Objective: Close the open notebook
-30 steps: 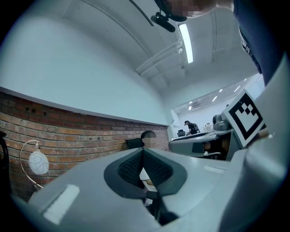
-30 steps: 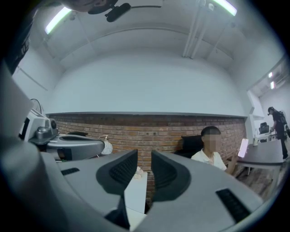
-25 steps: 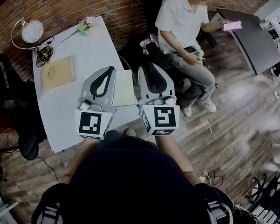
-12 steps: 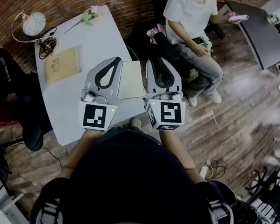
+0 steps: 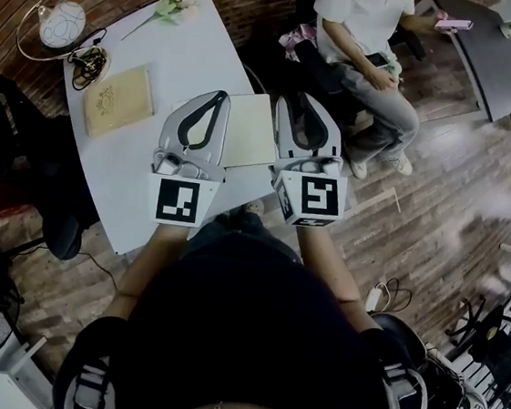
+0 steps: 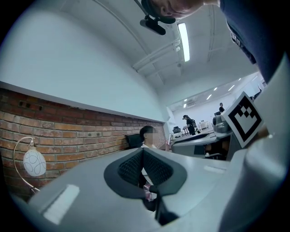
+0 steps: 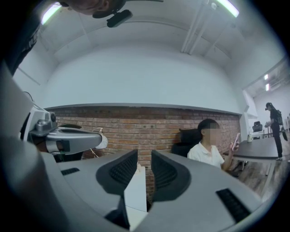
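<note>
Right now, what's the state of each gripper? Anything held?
Left grey two-jaw gripper: closed, tips touching, holding nothing.
Right grey two-jaw gripper: open, jaws apart, nothing between them.

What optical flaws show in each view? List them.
Head view: fisheye curvature, dark corners, white table brightest. Left gripper view: ceiling light glares, black circular rim. Right gripper view: brick wall bows along its top edge, same black rim.

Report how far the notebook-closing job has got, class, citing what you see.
Done: nothing; the cream-paged paper notebook lies open on the white table. In hand: the left claw, shut, and right claw, open, flank its visible page, both empty. Left: fold it shut.
</note>
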The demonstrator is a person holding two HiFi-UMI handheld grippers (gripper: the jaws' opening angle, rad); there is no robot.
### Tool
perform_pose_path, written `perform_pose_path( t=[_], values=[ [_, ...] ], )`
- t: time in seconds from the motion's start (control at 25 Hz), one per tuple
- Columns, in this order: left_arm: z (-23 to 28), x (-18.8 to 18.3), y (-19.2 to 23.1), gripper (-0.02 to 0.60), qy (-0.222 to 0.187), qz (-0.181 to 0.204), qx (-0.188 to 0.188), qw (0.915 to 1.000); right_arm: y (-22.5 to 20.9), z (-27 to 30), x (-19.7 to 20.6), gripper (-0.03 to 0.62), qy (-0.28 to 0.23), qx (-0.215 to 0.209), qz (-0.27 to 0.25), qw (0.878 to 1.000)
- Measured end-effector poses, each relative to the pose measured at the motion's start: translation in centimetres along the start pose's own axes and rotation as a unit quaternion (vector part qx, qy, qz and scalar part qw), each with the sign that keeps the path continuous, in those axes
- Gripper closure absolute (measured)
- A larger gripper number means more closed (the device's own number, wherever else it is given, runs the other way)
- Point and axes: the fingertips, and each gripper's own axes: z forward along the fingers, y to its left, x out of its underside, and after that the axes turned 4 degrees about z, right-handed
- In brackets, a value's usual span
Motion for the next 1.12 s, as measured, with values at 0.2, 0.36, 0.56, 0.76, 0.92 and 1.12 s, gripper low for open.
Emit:
perform_pose_path(
  t=[0.2,0.36,0.56,0.76,0.92,1.12],
  values=[
    [0.3,1.9,0.4,0.575,0.014,-0.007,0.002,0.9999,0.0,0.5,2.3,0.507,0.024,0.004,0.001,1.000],
    [0.6,3.5,0.5,0.575,0.031,-0.010,0.006,0.9994,-0.1,0.7,3.9,0.503,0.039,0.004,0.004,0.999],
    [0.9,4.9,0.0,0.575,0.041,-0.006,0.014,0.9991,-0.5,0.7,5.8,0.502,0.053,0.005,0.010,0.999],
    [1.1,6.3,-0.5,0.575,0.043,-0.001,0.021,0.9989,-0.8,0.8,7.5,0.500,0.067,0.003,0.016,0.998],
    [1.2,7.7,-0.7,0.575,0.049,0.003,0.026,0.9985,-0.9,0.7,9.4,0.498,0.084,0.002,0.023,0.996],
    [1.3,9.8,-1.0,0.575,0.066,0.002,0.030,0.9973,-0.9,0.8,11.7,0.494,0.106,-0.002,0.029,0.994]
  ],
)
